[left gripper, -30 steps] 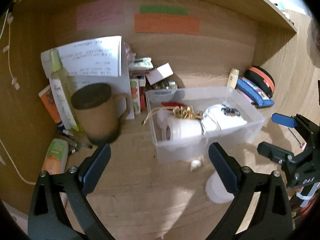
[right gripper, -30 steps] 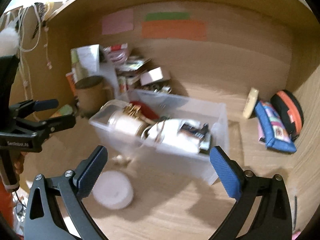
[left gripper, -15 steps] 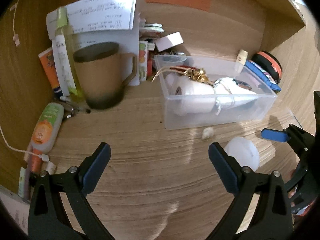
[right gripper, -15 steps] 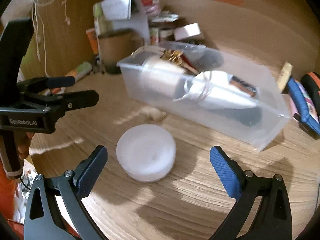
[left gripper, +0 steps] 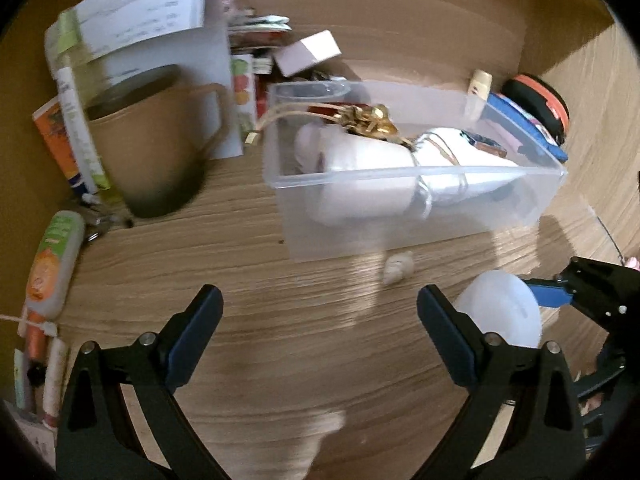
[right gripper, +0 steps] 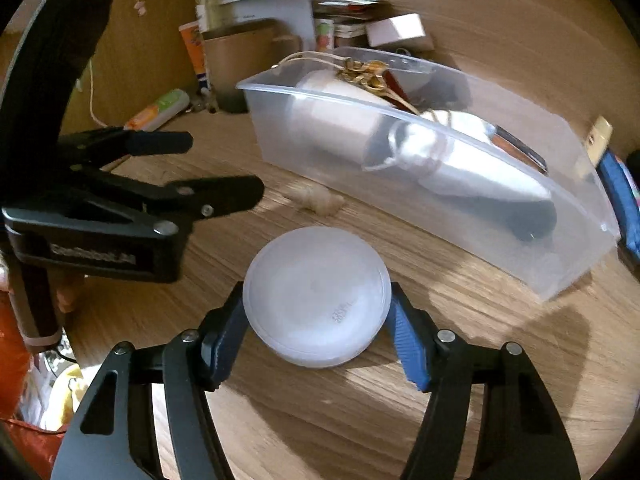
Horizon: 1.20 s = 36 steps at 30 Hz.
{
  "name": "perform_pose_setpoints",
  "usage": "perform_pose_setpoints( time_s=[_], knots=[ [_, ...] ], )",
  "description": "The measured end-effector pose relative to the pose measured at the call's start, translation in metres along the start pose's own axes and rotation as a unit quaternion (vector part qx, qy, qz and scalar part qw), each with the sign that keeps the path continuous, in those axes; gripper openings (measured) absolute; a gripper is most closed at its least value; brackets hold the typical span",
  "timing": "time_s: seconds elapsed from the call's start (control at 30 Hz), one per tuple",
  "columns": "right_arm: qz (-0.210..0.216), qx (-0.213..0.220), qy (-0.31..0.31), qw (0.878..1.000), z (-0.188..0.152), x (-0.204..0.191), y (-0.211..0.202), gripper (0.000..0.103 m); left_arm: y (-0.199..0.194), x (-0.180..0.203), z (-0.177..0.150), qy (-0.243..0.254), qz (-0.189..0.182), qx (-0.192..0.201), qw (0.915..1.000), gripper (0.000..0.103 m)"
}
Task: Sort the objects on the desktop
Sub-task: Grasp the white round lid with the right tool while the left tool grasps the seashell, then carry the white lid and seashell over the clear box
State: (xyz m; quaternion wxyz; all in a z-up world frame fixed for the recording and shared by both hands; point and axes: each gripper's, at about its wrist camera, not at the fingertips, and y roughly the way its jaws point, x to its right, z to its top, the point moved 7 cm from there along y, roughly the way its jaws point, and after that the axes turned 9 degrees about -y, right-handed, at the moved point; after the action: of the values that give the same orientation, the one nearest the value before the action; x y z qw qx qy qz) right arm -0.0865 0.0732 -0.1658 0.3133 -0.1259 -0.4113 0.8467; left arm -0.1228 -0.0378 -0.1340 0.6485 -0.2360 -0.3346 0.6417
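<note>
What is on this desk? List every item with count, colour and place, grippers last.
Round container: one, translucent white, on the desk between the right gripper's fingers.
Clear bin: one, transparent, mid desk, holding white rolls and gold clips.
Small lump: one, off-white, on the desk in front of the bin.
Mug: one, brown, left of the bin.
Tube: one, green and orange, lying at the far left.
Paper sheet: one, white, behind the mug.
Pouch: one, blue, right of the bin.
Left gripper: open, holding nothing.
Right gripper: fingers against the round container's sides.
</note>
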Motion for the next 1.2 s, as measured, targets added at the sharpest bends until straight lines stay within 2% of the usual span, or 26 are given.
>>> perform_pose_setpoints(
  time_s=[0.07, 0.13, 0.27, 0.33, 0.5, 0.67, 0.83, 1.07, 1.2],
  knots=[
    [-0.007, 0.006, 0.012, 1.0, -0.004, 0.012, -0.008, 0.063, 0.007, 0.009, 0.0, 0.009, -0.005, -0.008, 0.9999, 0.089],
    [-0.013, 0.012, 0.024, 1.0, -0.008, 0.024, -0.017, 0.063, 0.013, 0.016, 0.0, 0.014, -0.011, -0.019, 0.9997, 0.07],
    [-0.037, 0.028, 0.045, 0.998, -0.014, 0.054, -0.04, 0.063, 0.026, 0.029, 0.0, 0.015, -0.022, -0.039, 0.9989, 0.059],
    [-0.047, 0.034, 0.05, 0.997, -0.015, 0.065, -0.048, 0.063, 0.029, 0.034, 0.0, 0.017, -0.027, -0.043, 0.9986, 0.049],
    [-0.051, 0.048, 0.059, 0.996, -0.016, 0.082, -0.063, 0.063, 0.033, 0.048, 0.0, 0.032, -0.024, -0.043, 0.9983, 0.039],
    [-0.038, 0.055, 0.061, 0.996, -0.016, 0.085, -0.063, 0.063, 0.036, 0.057, 0.001, 0.049, -0.011, -0.042, 0.9979, 0.034],
    [-0.032, 0.058, 0.058, 0.996, -0.017, 0.083, -0.062, 0.063, 0.038, 0.06, 0.004, 0.053, -0.011, -0.041, 0.9977, 0.02],
    [-0.038, 0.069, 0.056, 0.995, -0.01, 0.084, -0.069, 0.063, 0.034, 0.06, 0.003, 0.064, -0.012, -0.039, 0.9971, 0.02],
    [-0.044, 0.074, 0.052, 0.995, -0.004, 0.083, -0.071, 0.063, 0.022, 0.058, 0.004, 0.063, -0.015, -0.025, 0.9976, 0.02]
  ],
)
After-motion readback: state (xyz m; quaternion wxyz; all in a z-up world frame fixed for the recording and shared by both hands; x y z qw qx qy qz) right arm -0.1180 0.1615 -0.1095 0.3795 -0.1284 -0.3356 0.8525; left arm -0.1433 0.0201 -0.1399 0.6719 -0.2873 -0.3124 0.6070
